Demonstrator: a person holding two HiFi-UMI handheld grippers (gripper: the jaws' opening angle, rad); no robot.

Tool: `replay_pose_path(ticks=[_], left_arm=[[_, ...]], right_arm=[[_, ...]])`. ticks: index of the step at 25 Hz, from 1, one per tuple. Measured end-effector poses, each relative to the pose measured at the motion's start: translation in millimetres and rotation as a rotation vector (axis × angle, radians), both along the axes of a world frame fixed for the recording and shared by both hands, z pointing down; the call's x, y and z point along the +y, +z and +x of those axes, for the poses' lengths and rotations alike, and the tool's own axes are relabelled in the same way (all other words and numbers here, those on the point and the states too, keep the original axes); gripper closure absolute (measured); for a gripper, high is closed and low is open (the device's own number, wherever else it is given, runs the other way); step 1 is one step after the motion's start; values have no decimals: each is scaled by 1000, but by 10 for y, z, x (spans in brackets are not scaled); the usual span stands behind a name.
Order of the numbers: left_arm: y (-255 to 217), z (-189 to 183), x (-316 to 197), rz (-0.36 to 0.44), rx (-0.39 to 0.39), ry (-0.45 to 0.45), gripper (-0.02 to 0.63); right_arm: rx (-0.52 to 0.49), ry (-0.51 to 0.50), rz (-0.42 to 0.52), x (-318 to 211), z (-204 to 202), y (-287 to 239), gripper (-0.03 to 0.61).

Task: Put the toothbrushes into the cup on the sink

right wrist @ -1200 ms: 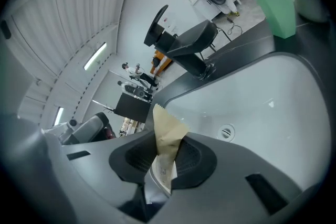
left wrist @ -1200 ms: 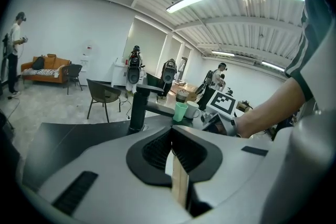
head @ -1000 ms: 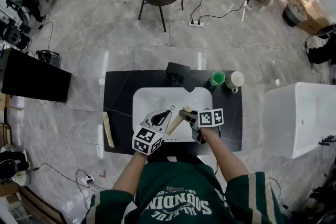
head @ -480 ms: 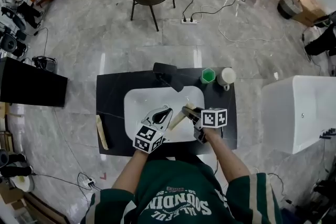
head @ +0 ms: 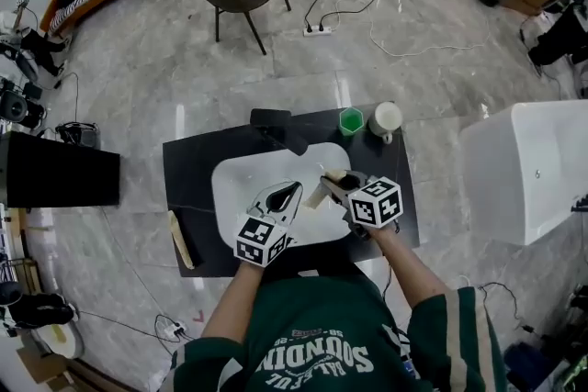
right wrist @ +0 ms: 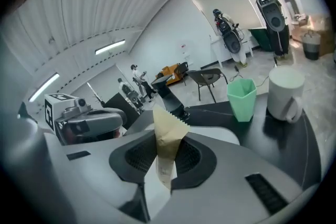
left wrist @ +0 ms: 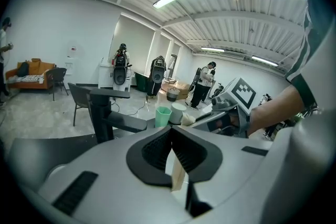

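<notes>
Diagonally over the sink (head: 234, 197), wrapped toothbrush (right wrist: 167, 138), serrated end toward the faucet (right wrist: 169, 96).

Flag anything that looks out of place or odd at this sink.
Nothing is spilled or broken. One oddity: the toothbrush gripped between the left gripper and right gripper over the basin is paper-wrapped. A second wrapped toothbrush lies askew at the left edge of the counter.
</notes>
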State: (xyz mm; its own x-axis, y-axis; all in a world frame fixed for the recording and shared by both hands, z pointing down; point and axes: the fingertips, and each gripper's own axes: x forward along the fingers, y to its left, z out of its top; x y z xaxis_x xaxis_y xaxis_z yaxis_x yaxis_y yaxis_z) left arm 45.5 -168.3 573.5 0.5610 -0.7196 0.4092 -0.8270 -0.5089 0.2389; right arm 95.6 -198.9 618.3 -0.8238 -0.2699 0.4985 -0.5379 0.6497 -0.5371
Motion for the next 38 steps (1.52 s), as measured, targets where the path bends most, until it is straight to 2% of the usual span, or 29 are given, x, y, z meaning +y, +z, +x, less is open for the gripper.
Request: replay_pose_path(ticks=[7, 11, 17, 24, 30, 38], left_arm=[[-90, 224, -92, 19, 11, 31, 603], [-140, 300, -121, 29, 13, 45, 603], [-182, 268, -159, 42, 6, 34, 603], [-194, 183, -176, 46, -2, 6, 603], [-192, 167, -139, 38, -5, -4, 603], [-127, 55, -78, 25, -20, -44, 603]], right_arm=[[65, -37, 162, -67, 240, -326, 482], [90, -23, 237, -211, 382, -553, 482], [89, 38, 366, -633, 677, -1118, 482], [99, 166, 455, -1231, 1163, -1668, 482], [137, 256, 477, -1672, 1499, -1731, 482], [219, 374, 431, -1962, 1812, -1202, 482]])
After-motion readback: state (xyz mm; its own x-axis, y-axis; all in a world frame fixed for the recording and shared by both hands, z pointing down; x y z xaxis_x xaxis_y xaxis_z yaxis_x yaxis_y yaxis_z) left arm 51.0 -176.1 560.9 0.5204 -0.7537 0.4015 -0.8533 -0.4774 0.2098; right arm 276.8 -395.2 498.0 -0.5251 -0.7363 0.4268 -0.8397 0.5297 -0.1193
